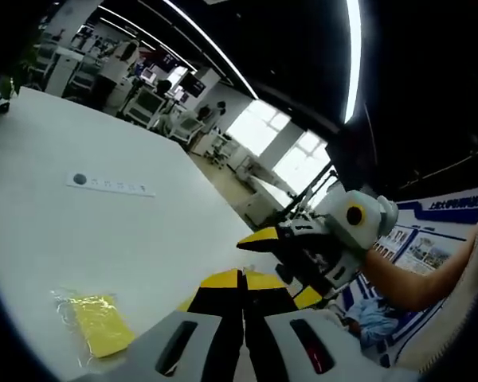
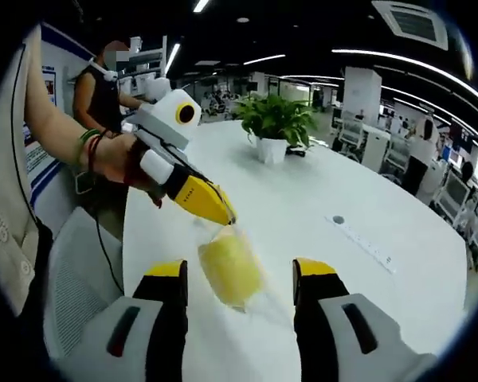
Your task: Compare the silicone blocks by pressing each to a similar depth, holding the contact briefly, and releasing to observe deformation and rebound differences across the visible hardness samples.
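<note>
Yellow silicone block in clear wrap (image 2: 229,273) lies dead ahead between wide-open, empty right gripper (image 2: 240,274) jaws; closed left gripper (image 2: 223,213) (tip touching it) holds nothing.

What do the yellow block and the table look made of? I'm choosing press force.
Yellow block: probably soft silicone, matte yellow, inside a crinkly clear plastic wrapper that glints. Table: smooth white top with a faint sheen, perhaps laminate; can't be sure.
</note>
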Demonstrator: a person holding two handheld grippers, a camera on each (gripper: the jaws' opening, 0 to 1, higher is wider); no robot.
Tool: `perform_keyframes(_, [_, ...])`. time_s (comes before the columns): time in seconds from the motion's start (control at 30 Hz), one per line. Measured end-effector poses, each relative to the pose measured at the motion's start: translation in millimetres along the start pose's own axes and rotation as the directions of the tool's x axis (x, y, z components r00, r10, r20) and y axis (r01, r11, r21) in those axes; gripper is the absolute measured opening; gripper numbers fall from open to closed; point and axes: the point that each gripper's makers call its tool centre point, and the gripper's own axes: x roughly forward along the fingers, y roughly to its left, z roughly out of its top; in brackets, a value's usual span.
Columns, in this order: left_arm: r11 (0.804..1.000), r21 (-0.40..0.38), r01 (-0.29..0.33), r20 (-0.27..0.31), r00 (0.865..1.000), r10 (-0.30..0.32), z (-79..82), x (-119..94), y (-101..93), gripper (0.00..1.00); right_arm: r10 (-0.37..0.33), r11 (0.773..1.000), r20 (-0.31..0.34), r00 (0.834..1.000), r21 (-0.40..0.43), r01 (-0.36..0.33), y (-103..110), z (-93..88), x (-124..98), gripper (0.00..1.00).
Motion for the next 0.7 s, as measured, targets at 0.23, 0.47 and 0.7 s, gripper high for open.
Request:
perform_keyframes(0.23, [1.0,-0.014,-0.004,-0.005,1.0,0.004,-5.1,9.9,3.2,0.0,-0.076,0.996,0.055,0.996,0.056,0.072,-5.7,-3.1,-18.4,0.5])
perform_keyframes(0.47, [1.0,-0.028,-0.013,-0.012,1.0,0.013,-10.9,23.7,7.3,0.0,-0.129,0.984,0.078,0.989,0.131,0.118,-10.4,-15.6,-31.3,0.52])
perform_keyframes(0.7, [0.999,-0.052,-0.012,-0.026,1.0,0.01,-20.1,33.6,11.4,0.0,-0.184,0.968,0.098,0.978,0.191,0.163,-9.5,-26.5,-47.7,0.52])
